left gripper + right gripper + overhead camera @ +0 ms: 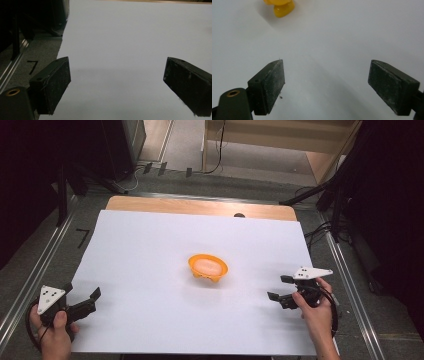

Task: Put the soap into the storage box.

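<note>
An orange footed bowl [208, 267] sits near the middle of the white sheet [150, 270], with something pale inside it. Its feet [280, 7] peek in at the top left of the right gripper view. My left gripper [82, 297] is held by a hand at the sheet's front left corner, jaws wide apart with nothing between them [116, 82]. My right gripper [280, 287] is held at the front right, jaws apart and empty [327, 85], pointing left toward the bowl from some distance.
The white sheet covers a wooden table [200, 206] whose far edge shows. Metal rails [30, 275] run along both sides. Dark stands and cables [325, 195] crowd the floor beyond, and a black mark [32, 67] lies on the grey floor at left.
</note>
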A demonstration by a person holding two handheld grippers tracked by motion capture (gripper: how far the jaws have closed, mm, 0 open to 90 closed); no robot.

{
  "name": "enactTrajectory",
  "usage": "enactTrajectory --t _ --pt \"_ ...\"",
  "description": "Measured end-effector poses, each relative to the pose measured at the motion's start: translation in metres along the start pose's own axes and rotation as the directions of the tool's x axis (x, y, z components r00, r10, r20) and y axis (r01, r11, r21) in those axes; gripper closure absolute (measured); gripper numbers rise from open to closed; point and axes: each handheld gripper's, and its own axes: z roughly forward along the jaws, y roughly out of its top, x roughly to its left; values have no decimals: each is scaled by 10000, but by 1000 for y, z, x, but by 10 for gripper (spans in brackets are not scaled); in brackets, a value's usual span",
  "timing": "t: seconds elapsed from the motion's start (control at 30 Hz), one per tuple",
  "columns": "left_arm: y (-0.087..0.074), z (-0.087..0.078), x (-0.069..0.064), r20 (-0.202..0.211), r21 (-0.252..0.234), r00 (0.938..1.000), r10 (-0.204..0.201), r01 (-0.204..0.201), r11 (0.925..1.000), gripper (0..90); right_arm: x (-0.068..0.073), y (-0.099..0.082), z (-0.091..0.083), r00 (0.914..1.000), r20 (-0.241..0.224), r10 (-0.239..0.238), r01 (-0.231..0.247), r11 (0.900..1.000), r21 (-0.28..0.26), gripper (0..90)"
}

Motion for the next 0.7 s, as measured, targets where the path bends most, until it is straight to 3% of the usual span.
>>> enactTrajectory --t 0.13,0.27,0.47,0.7 --pt "0 0 0 42 -23 10000 -15 15 10000 81 -5 -18 -8 9990 310 310 -309 9995 -41 137" --pt "0 0 0 60 4 10000 -24 24 10000 81 -8 -39 -22 9970 378 679 -656 9961 -595 136" --pt "0 1 0 42 28 10000 -20 20 10000 81 -11 -61 -40 9921 681 1055 -994 9911 -882 134" --pt "0 0 0 29 0 10000 -18 18 10000 81 -14 -83 -59 9852 1114 1301 -1171 9863 -1163 134"
